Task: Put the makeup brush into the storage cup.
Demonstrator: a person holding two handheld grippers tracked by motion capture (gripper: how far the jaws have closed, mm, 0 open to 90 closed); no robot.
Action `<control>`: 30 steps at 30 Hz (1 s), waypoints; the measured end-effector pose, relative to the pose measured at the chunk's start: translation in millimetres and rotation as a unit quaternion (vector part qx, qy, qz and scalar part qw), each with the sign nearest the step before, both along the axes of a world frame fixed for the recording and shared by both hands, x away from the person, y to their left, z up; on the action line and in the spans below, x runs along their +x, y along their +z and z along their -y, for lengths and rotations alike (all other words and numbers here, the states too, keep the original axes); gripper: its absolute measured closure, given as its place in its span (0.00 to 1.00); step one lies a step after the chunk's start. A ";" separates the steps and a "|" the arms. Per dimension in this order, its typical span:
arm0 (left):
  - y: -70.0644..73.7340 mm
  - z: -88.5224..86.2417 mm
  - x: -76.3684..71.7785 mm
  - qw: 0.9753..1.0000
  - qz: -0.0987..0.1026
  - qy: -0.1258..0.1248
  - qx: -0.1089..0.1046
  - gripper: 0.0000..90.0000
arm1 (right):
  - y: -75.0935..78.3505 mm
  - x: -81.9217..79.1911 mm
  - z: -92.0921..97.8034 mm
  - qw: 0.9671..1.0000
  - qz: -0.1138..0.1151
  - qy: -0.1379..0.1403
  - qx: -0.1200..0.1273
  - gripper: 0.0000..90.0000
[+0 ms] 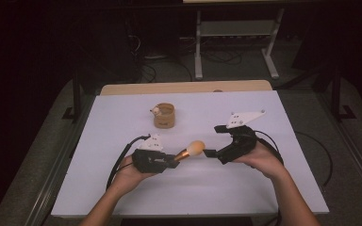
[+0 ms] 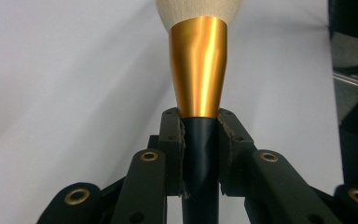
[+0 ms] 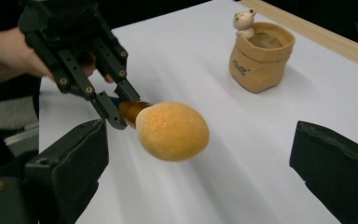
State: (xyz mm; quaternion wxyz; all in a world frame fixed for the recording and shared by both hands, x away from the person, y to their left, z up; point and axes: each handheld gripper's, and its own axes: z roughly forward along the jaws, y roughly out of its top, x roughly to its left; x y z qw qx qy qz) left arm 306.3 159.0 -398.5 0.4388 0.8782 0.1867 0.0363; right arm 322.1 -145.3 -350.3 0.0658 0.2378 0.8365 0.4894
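While the person's left hand rests low over the white table, the left gripper it holds pinches a makeup brush by its dark handle — the left gripper view shows both jaws pressed flat against that handle just below the gold ferrule. The brush is held off the table, pointing to the right and slightly away from the person, its round cream-coloured head out in front of the jaws. That head hangs between the two grippers, close before the right gripper, whose jaws stand spread wide apart and hold nothing; in the right gripper view the bristles float in the gap between them without touching either. The right hand grips this tool from below. Farther back on the table, well apart from both grippers, stands a small tan pouch-shaped pot with a little animal figure perched on its rim.
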 end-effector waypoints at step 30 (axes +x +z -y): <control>1.8 8.3 -2.8 0.995 0.026 0.099 -0.023 0.82 | -43.6 -22.7 -20.4 0.987 -0.119 -0.063 0.089 0.41</control>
